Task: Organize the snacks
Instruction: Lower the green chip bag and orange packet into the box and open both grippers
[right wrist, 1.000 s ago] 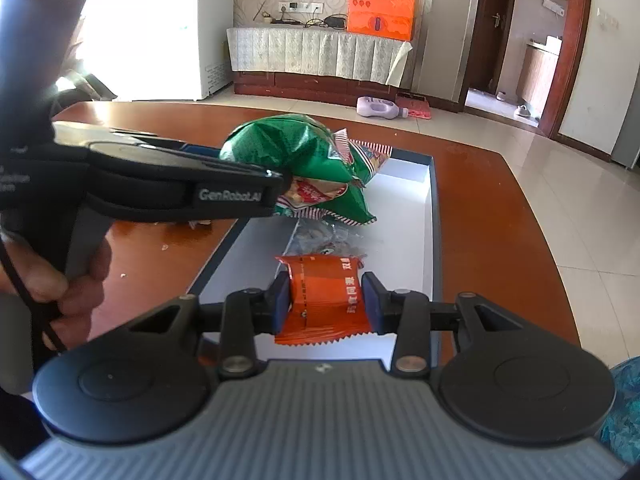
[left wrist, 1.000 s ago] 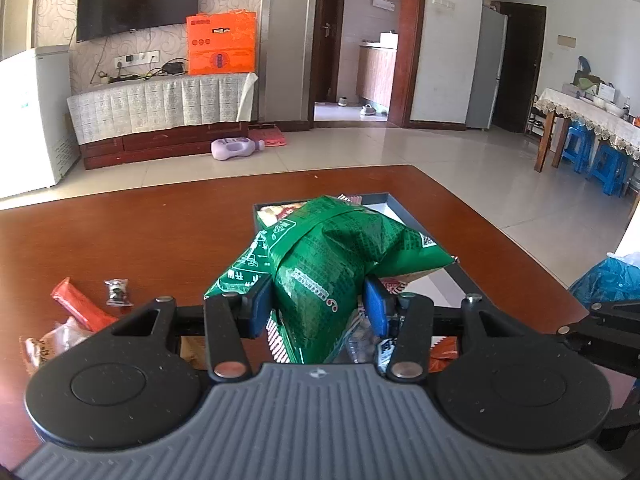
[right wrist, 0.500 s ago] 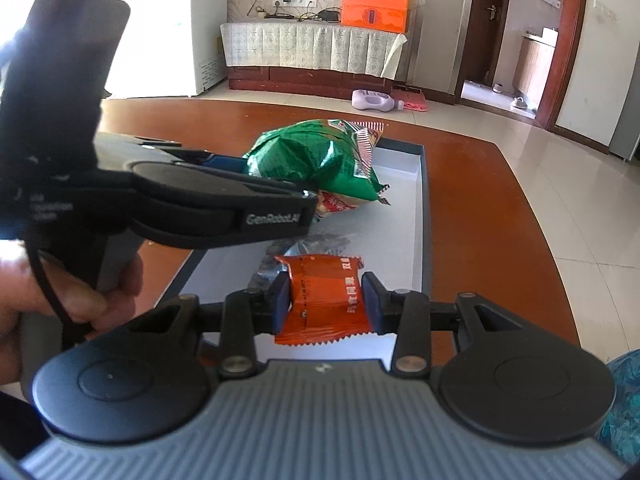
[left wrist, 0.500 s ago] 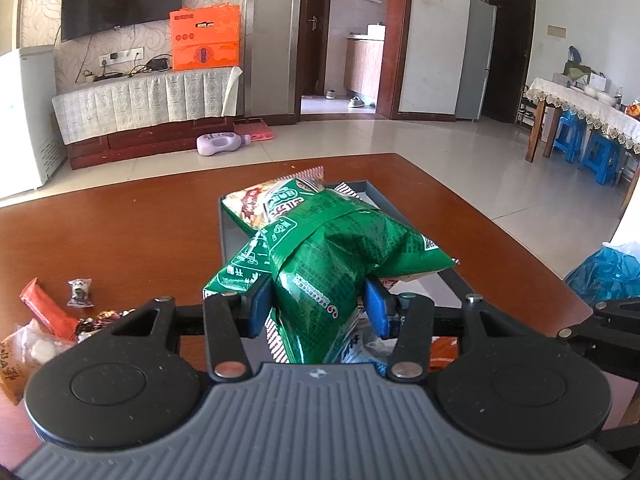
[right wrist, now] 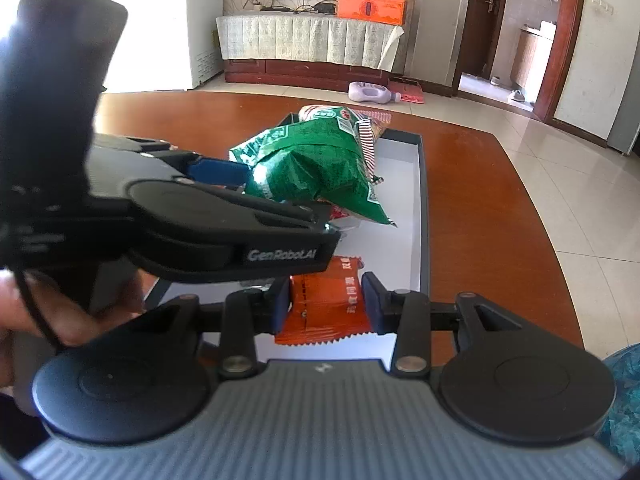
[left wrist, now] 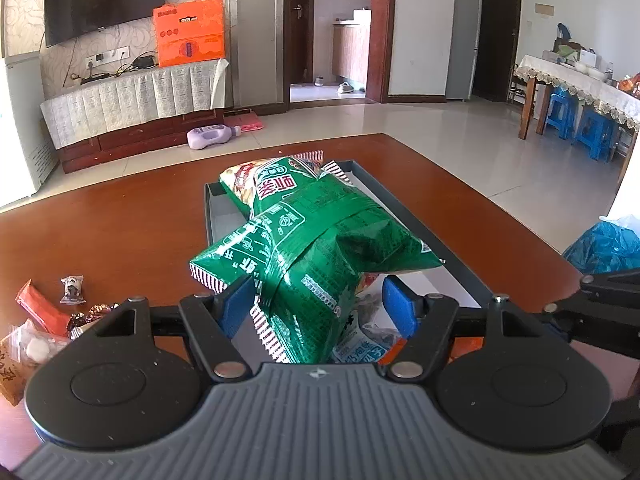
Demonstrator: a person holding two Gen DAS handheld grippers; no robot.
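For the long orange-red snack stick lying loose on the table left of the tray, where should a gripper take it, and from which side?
Grip the orange-red snack stick across its narrow width near the middle, coming from above. It lies flat on the wooden table, long and slim, so only the short axis fits between fingers. The small wrapped candies close beside it crowd its near end, so the middle looks safer.

I'm looking across a reddish-brown wooden worktop [left wrist: 120, 232] into a bright living room with pale glossy floor tiles [left wrist: 400, 120]. A dark television [left wrist: 104, 0] hangs on patterned wallpaper above a low cabinet draped in cloth [left wrist: 132, 92] — an orange box [left wrist: 188, 32] sits on it. Right of that, a dark-framed doorway [left wrist: 340, 32]; far right, a dining table [left wrist: 576, 84] with blue stools [left wrist: 592, 128].
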